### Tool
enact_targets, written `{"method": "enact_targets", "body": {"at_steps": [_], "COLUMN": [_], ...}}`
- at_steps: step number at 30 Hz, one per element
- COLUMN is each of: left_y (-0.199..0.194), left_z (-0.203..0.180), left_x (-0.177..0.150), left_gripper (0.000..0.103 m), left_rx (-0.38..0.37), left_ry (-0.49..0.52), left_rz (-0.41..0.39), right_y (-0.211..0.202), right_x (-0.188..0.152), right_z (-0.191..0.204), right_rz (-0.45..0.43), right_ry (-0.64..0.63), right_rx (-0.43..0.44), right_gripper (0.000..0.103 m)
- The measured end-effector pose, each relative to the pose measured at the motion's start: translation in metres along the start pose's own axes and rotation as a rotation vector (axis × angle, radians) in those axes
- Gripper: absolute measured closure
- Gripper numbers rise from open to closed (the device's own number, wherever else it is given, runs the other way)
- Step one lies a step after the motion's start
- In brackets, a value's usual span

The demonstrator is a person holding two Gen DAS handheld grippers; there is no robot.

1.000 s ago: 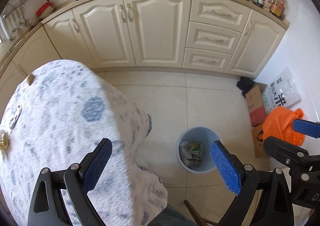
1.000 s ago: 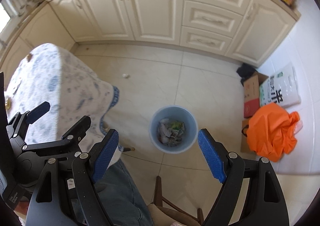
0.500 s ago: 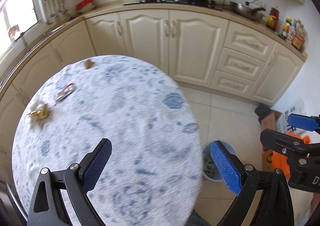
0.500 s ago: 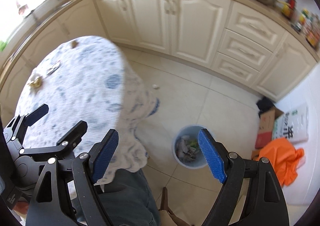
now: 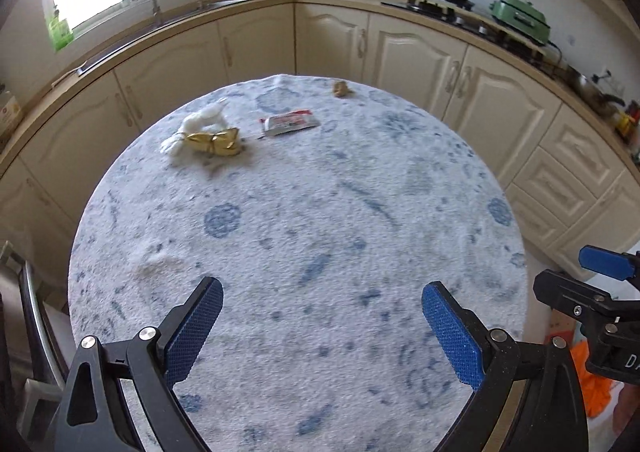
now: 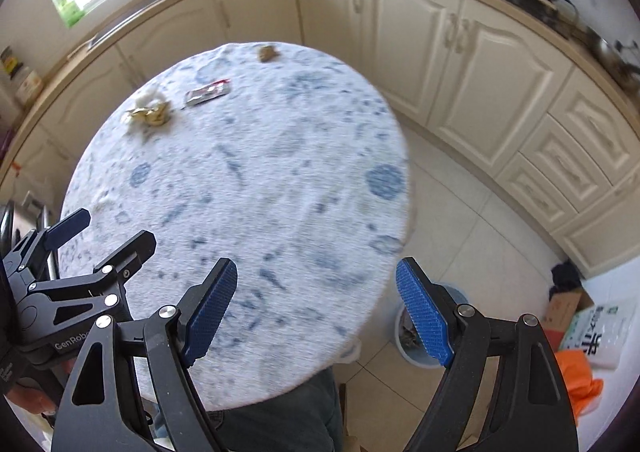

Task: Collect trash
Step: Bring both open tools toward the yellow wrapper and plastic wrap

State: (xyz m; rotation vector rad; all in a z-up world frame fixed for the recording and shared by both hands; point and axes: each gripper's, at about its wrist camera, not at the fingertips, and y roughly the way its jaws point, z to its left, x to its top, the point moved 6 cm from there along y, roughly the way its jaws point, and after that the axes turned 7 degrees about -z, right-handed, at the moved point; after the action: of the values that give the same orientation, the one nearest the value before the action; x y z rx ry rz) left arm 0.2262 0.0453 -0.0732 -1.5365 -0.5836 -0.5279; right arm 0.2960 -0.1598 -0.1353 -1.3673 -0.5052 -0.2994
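Note:
A round table with a blue-patterned white cloth [image 5: 304, 220] carries trash at its far side: a gold foil wrapper [image 5: 214, 140] against a white crumpled tissue [image 5: 200, 118], a flat red-and-silver packet [image 5: 290, 123] and a small brown scrap [image 5: 341, 88]. They also show in the right wrist view: the gold wrapper [image 6: 149, 113], the packet [image 6: 208, 93], the scrap [image 6: 267, 52]. My left gripper [image 5: 322, 326] is open and empty above the table's near side. My right gripper [image 6: 316, 312] is open and empty over the table's right edge. A blue bin [image 6: 416, 350] with trash stands on the floor, partly hidden.
Cream cabinets [image 5: 412, 48] and a counter curve around the far side. An orange bag [image 6: 576, 384], a white sack [image 6: 600, 336] and a cardboard box [image 6: 564, 304] lie on the floor at right. The person's leg [image 6: 280, 412] is under the near edge.
Both grippers swung up and left from the floor bin to face the tabletop. The trash on the table's far side has come into full view. Both stayed open.

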Motion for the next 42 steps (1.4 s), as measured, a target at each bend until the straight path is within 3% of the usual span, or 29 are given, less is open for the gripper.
{"method": "enact_targets", "body": {"at_steps": [16, 31, 42], "left_y": [0.018, 0.061, 0.114], "left_z": [0.087, 0.13, 0.172], "left_x": [0.01, 0.032, 0.067], "left_gripper": [0.005, 0.005, 0.005], "left_rx": [0.123, 0.142, 0.146], "left_ry": [-0.149, -0.207, -0.262], "left_rz": [0.034, 0.085, 0.105], "right_y": [0.034, 0.072, 0.123], "right_x": [0.024, 0.069, 0.127], "right_z": [0.088, 0.141, 0.174], "right_rz": [0.023, 0.031, 0.063], "right_ry": [-0.142, -0.156, -0.194], "right_rx": [0.124, 0.223, 0.181], "right_gripper": [0.02, 0.02, 0.02]}}
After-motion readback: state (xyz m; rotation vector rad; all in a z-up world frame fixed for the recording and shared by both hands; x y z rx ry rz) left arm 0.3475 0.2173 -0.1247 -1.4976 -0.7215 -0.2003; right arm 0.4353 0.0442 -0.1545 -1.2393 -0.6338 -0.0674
